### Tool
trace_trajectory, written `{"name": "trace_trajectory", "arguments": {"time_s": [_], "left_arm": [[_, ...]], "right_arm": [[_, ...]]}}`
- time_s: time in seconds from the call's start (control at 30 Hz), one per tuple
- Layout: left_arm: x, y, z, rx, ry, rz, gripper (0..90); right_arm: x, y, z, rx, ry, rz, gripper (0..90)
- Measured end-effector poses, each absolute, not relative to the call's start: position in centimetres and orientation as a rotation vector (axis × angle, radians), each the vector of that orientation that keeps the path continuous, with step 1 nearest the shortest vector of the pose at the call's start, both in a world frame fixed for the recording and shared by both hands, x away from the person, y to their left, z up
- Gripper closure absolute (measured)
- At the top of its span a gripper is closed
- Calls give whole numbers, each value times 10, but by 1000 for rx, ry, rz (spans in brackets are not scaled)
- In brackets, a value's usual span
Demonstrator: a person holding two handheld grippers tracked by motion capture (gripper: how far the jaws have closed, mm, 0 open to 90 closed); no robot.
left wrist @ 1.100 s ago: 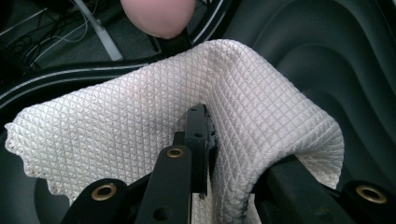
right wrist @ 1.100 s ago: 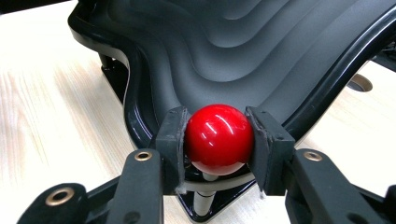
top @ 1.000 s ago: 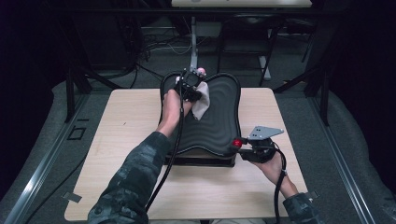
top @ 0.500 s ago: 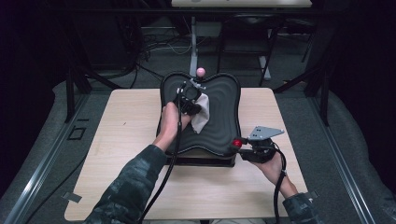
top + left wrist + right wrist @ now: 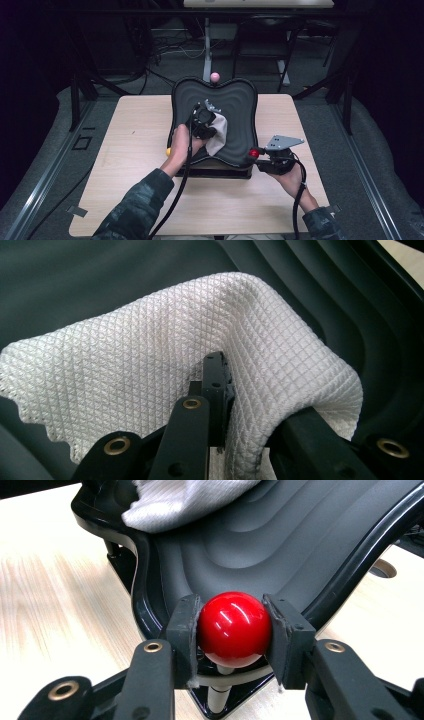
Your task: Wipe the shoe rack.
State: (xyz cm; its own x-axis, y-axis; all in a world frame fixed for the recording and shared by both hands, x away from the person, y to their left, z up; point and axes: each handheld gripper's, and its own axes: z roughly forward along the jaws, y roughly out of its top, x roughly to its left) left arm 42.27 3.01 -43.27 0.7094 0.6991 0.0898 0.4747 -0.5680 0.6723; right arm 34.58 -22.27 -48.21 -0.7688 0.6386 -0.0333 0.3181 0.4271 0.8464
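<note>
A black ridged board (image 5: pixel 235 107) with a wavy outline rests on the wooden table. My left gripper (image 5: pixel 205 122) is shut on a white waffle-weave cloth (image 5: pixel 218 135), which lies pressed against the board's surface; the cloth (image 5: pixel 165 355) wraps around the jaws. My right gripper (image 5: pixel 260 159) is shut on a red ball knob (image 5: pixel 254 153) at the board's near right corner; the red ball knob (image 5: pixel 234 628) sits squeezed between both pads above a thin post. The cloth (image 5: pixel 185 500) shows at the upper left of the board (image 5: pixel 280 545).
A pink ball knob (image 5: pixel 215 76) stands at the board's far edge and a yellow knob (image 5: pixel 169 151) peeks out at its near left. The table (image 5: pixel 130 130) has bare wood on both sides of the board. Stands and cables crowd the dark floor behind.
My left gripper has slid with the cloth from the board's far end toward the near side. The right gripper has stayed on the red ball knob.
</note>
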Motion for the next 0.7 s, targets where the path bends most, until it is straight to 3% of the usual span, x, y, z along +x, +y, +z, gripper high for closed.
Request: {"name": "trace_trajectory", "arguments": {"time_s": [0.7], "left_arm": [[391,18,-449,2379,782,356,825]], "right_arm": [[345,-222,-482,823,2333,1265,598]]}}
